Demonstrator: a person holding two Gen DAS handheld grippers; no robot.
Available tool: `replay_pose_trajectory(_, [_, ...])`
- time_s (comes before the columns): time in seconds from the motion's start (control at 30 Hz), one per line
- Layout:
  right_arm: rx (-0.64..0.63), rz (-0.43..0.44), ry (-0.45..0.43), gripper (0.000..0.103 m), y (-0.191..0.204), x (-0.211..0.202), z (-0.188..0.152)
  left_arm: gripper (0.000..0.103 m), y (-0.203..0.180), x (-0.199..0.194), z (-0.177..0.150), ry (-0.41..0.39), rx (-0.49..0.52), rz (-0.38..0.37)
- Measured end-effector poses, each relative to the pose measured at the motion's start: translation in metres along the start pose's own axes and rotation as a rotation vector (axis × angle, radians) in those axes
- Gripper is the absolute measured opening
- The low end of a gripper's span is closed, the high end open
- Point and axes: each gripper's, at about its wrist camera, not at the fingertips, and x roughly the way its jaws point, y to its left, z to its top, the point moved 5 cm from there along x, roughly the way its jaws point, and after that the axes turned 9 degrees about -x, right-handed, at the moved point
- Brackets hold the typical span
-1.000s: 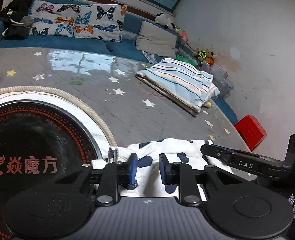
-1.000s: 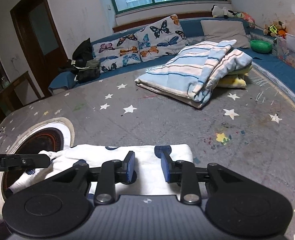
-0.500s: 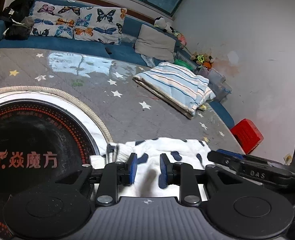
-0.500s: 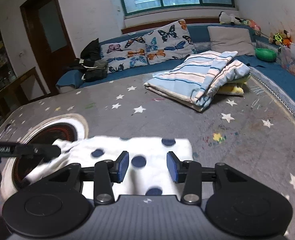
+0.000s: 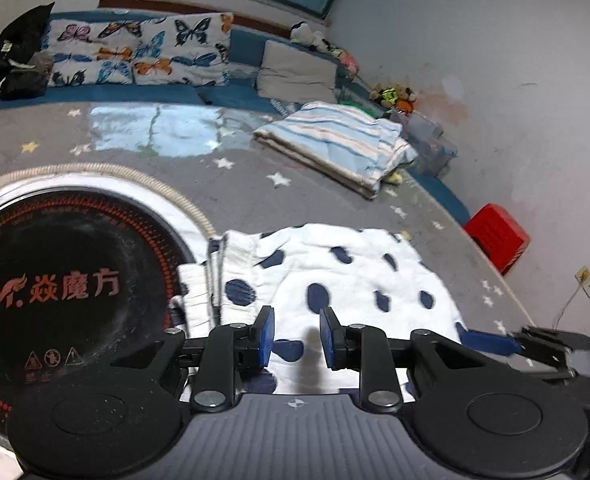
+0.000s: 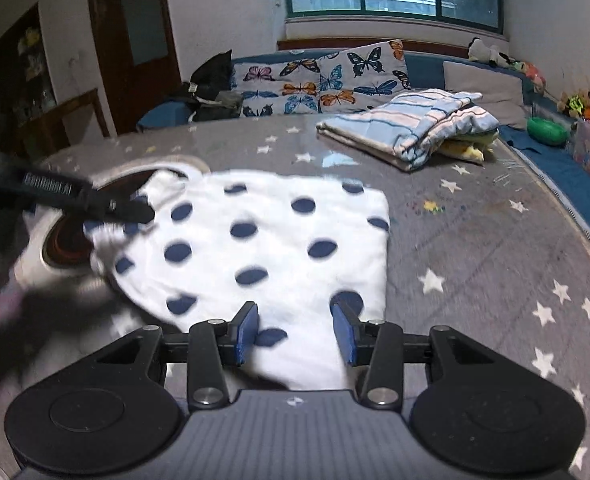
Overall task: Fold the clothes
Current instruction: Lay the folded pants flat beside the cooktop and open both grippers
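A white garment with dark blue dots (image 5: 335, 280) (image 6: 271, 240) lies spread on the grey star-patterned table cover (image 6: 475, 264). Its gathered waistband (image 5: 211, 280) overlaps the rim of a round black cooktop (image 5: 55, 280). My left gripper (image 5: 296, 338) hovers over the near edge with a narrow gap between its blue pads; the cloth shows through, not pinched. In the right wrist view the left gripper (image 6: 95, 204) reaches in over the waistband end. My right gripper (image 6: 295, 334) stands open, wider, over the near right corner, with cloth under it. It shows in the left wrist view as the right gripper (image 5: 495, 340).
A folded striped blanket (image 6: 411, 128) lies at the far right of the table. Butterfly cushions (image 6: 323, 80) line a blue bench behind, with a dark bag (image 6: 211, 84) at its left. A red box (image 5: 499, 240) sits by the wall. Toys (image 6: 579, 104) fill the far corner.
The right jaws have widened and let the cloth go. Both grippers have drawn back, the right one more, and much more of the dotted garment now shows ahead of them.
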Motion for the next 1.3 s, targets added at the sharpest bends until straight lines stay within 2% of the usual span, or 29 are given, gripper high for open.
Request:
replay_pose_trajectory(0.17, [-0.023, -0.028, 0.001, 0.042, 0.000, -0.009, -0.006, 0.027, 0.001, 0.000, 0.000, 0.000, -0.011, 0.004])
replay_pose_trajectory(0.33, [-0.017, -0.024, -0.031, 0.046, 0.005, -0.015, -0.004, 0.036, -0.007, -0.010, -0.003, -0.015, -0.008, -0.009])
replay_pose_trajectory(0.47, [-0.041, -0.028, -0.015, 0.047, 0.012, -0.013, -0.012, 0.037, -0.007, -0.017, -0.006, -0.022, -0.011, -0.013])
replay_pose_trajectory(0.6, [-0.065, -0.054, -0.052, 0.046, 0.017, -0.026, -0.009, 0.037, -0.006, -0.021, -0.008, -0.030, -0.006, -0.012])
replay_pose_trajectory(0.7, [-0.067, -0.039, -0.065, 0.047, 0.020, -0.031, -0.007, 0.037, -0.005, -0.019, -0.008, -0.029, -0.010, -0.005])
replay_pose_trajectory(0.9, [-0.042, -0.032, -0.019, 0.047, 0.018, -0.027, -0.024, 0.037, -0.004, -0.019, -0.011, -0.030, -0.008, -0.001])
replay_pose_trajectory(0.97, [-0.038, -0.032, -0.032, 0.054, 0.018, -0.032, -0.024, 0.038, -0.006, -0.024, -0.012, -0.037, 0.002, -0.003])
replay_pose_trajectory(1.1, [-0.044, -0.033, -0.064, 0.065, 0.022, -0.042, -0.021, 0.050, -0.011, -0.034, -0.016, -0.055, 0.018, -0.014])
replay_pose_trajectory(1.13, [-0.045, -0.032, -0.069, 0.071, 0.024, -0.043, -0.020, 0.054, -0.012, -0.037, -0.017, -0.059, 0.022, -0.019])
replay_pose_trajectory(1.23, [-0.042, -0.036, -0.074, 0.075, 0.029, -0.043, -0.021, 0.061, -0.016, -0.045, -0.024, -0.068, 0.039, -0.026])
replay_pose_trajectory(1.3, [-0.036, -0.042, -0.078, 0.082, 0.031, -0.043, -0.021, 0.069, -0.017, -0.050, -0.029, -0.072, 0.049, -0.029])
